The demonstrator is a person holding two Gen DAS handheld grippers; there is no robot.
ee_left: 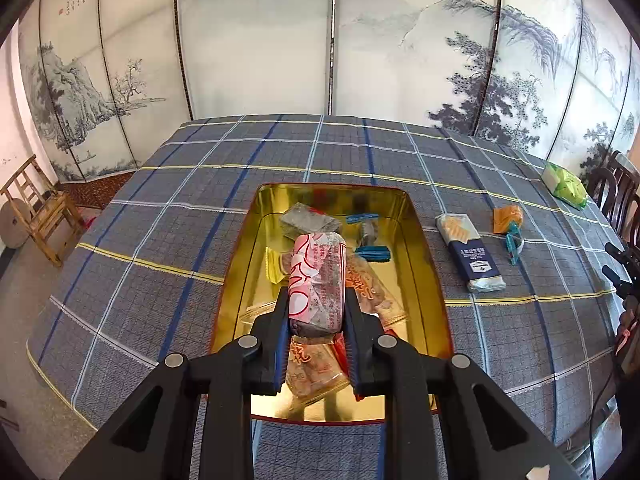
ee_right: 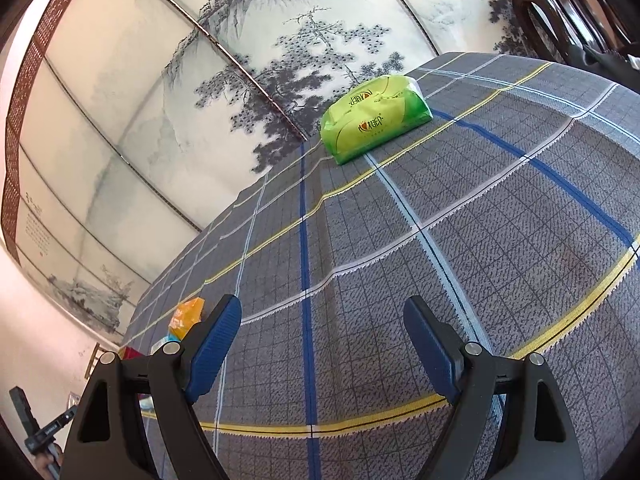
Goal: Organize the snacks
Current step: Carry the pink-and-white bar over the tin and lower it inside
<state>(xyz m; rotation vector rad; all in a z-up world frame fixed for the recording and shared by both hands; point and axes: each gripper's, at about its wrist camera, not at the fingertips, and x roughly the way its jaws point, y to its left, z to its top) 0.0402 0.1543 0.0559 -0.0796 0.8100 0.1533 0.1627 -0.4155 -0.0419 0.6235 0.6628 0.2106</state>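
Snacks are spread over a desk [ee_left: 120,240] draped in a grey checked cloth with blue, white and yellow lines. Behind it stands a folding screen [ee_left: 256,52] painted with ink mountains and pines; a wooden chair [ee_left: 40,216] sits on the floor to one side, dark chairs [ee_right: 560,4] at the far end.

A gold-lined rectangular metal tin [ee_left: 428,264] lies open on the desk, holding several wrapped packets, some with blue sealed ends. The left gripper [ee_left: 316,320] hangs above it, its jaws clamped on a pink-and-white plastic-wrapped snack bar [ee_left: 318,280]. The red print on that wrapper is too small to read. An orange-toned packet [ee_left: 316,368] below bears Chinese characters, partly hidden by the jaws.

Beside the tin lie a long white-and-navy packet [ee_left: 468,252], whose label is illegible, a small orange packet [ee_left: 507,218] and a teal clip [ee_left: 514,246] touching it. Well apart, near the desk's edge, lies a bright green plastic pack [ee_right: 374,120]; its logo reads upside down and is hard to make out.

The right gripper [ee_right: 322,344] hovers over bare cloth, jaws wide, nothing between them.
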